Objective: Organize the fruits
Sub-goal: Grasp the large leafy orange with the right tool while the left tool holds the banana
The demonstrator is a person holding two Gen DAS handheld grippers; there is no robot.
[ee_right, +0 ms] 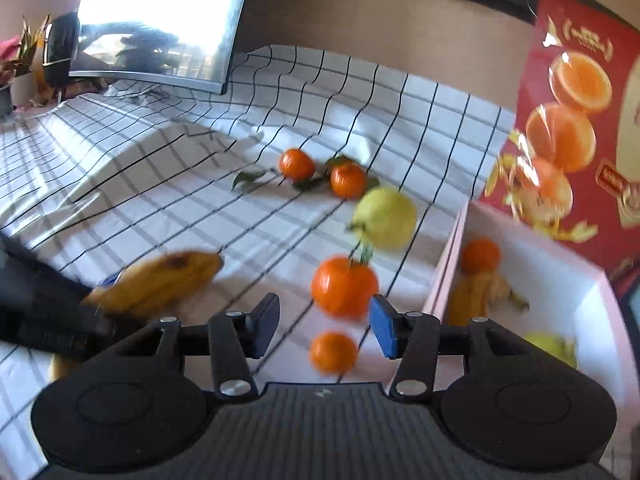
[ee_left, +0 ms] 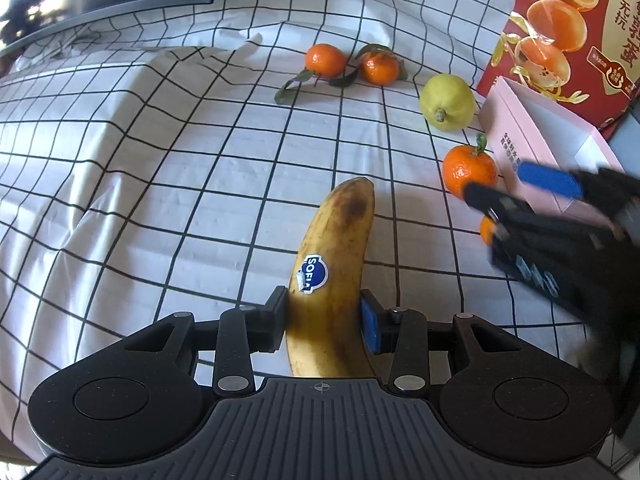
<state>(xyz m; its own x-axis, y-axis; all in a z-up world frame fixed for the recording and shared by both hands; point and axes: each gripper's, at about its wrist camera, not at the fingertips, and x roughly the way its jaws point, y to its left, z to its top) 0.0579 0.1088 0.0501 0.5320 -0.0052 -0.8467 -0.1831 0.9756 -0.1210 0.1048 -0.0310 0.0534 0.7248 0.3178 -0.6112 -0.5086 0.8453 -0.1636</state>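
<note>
My left gripper (ee_left: 325,316) is shut on a spotted banana (ee_left: 340,248) with a blue sticker, which lies on the checked cloth. The right wrist view shows that banana (ee_right: 160,280) at the left, blurred. My right gripper (ee_right: 324,330) stands open with nothing pressed between its pads; it hovers over a small mandarin (ee_right: 333,352), just short of a larger leafed mandarin (ee_right: 344,286). From the left wrist it appears as the right gripper (ee_left: 512,186) beside that mandarin (ee_left: 468,168). A yellow-green lemon (ee_left: 448,102) and two more mandarins (ee_left: 326,60) lie farther back.
A pink open box (ee_right: 452,264) at the right holds a mandarin (ee_right: 480,254) and yellow fruit. A red printed carton (ee_left: 580,40) stands behind it. A monitor (ee_right: 160,28) sits at the back left. The cloth (ee_left: 160,160) is wrinkled and humps up on the left.
</note>
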